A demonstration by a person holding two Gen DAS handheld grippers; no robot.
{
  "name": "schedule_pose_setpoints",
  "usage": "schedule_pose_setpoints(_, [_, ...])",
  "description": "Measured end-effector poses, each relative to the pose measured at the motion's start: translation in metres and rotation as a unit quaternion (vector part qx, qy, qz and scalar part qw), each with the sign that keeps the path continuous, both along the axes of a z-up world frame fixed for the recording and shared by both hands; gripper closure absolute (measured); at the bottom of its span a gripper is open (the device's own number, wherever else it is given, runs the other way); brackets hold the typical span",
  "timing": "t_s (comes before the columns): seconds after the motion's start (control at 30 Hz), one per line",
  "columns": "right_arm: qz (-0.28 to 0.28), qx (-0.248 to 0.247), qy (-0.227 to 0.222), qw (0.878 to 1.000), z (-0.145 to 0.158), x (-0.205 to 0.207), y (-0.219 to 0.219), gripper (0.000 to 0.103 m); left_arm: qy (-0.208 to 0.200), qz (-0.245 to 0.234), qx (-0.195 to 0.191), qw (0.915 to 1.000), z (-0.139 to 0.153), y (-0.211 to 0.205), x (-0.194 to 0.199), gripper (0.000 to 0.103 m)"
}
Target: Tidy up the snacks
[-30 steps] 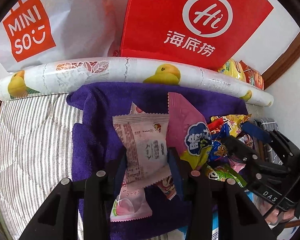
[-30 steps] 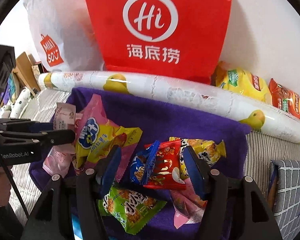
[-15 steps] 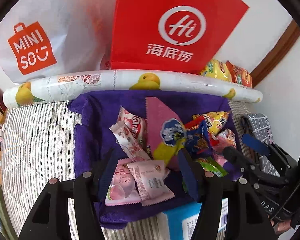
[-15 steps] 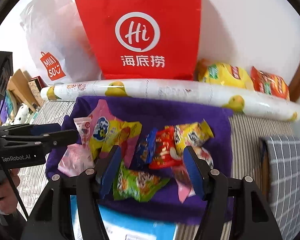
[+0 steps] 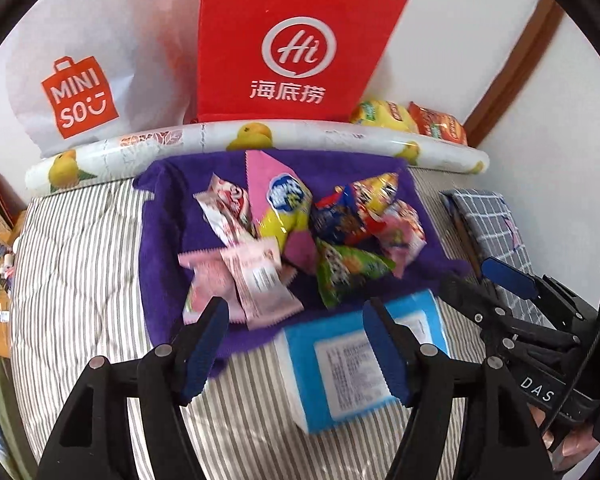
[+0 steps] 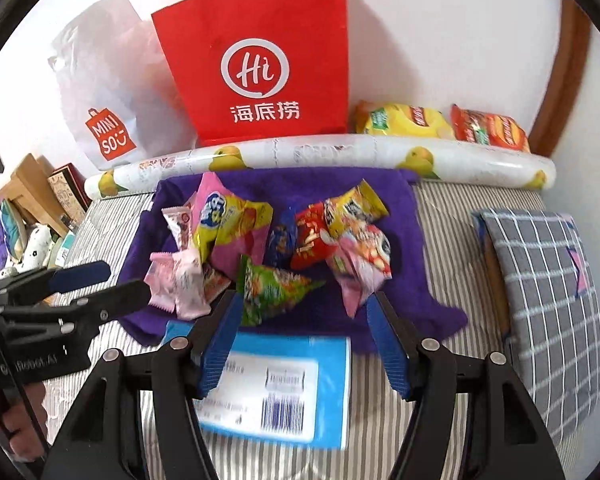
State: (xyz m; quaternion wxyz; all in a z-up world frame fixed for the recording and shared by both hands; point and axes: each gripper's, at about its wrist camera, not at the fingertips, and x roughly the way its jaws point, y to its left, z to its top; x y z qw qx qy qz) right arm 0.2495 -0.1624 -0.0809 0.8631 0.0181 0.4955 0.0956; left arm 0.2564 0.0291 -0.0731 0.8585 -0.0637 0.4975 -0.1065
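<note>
The snacks [image 5: 300, 236] lie in a loose heap on the purple towel [image 5: 160, 216], which is spread over the striped bed [image 5: 80, 264]. A second ago I had my left tool [image 5: 292, 336] closed around a pale pink packet [image 5: 260, 280] and my right tool [image 6: 304, 328] low over the red and blue packets. Now both have let go and pulled up and back, and every packet rests on the towel.

Both tools' jaws are opening at this moment, and nothing sits between either pair; I see only towel, bed and the blue box [image 6: 284, 388] below them. The pink packets are now grouped at the left end of the heap, near the long pink-and-yellow bag [image 5: 284, 204]. The green packet [image 6: 272, 288] lies at the near edge, with the red packet [image 6: 312, 240] and yellow packet [image 6: 356, 204] to the right.

I judge this a release after a sorting move, with the pile only partly ordered: the right side still overlaps. The blue box lies just in front of the towel, touching its near edge. Behind stand the red paper bag [image 6: 260, 60] and the white shopping bag [image 6: 100, 92], past the rolled mat [image 6: 320, 156].
</note>
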Motion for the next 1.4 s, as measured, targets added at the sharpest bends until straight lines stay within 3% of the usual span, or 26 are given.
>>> schedule_pose_setpoints(0.2, [-0.021,-0.010,-0.008,1.000,0.010,-0.037,-0.008,0.025,-0.028,0.007,0.005,0.9996,0.015,-0.004,-0.047,0.020])
schedule_pose_setpoints(0.33, [-0.029,-0.012,-0.009,0.999,0.017,-0.064,-0.016,0.011,-0.042,0.015,0.006,0.9990,0.022,-0.006,-0.073,0.014])
schedule_pose_setpoints(0.8, [-0.058,0.000,-0.022,0.998,0.032,-0.147,-0.047,0.011,-0.082,0.030,0.017,0.9960,0.036,-0.025,-0.151,0.013])
schedule_pose_setpoints(1.0, [-0.062,-0.006,-0.054,0.997,0.047,-0.179,-0.052,0.000,-0.108,0.029,0.019,0.9935,0.044,-0.033,-0.184,0.012])
schedule_pose_setpoints(1.13, [-0.065,-0.018,-0.077,0.995,0.056,-0.200,-0.052,0.000,-0.130,0.037,0.025,0.9906,0.051,-0.034,-0.205,0.005])
schedule_pose_setpoints(1.4, [-0.060,-0.025,-0.095,0.993,0.065,-0.234,-0.055,0.000,-0.157,0.049,0.044,0.9854,0.061,-0.038,-0.243,0.005])
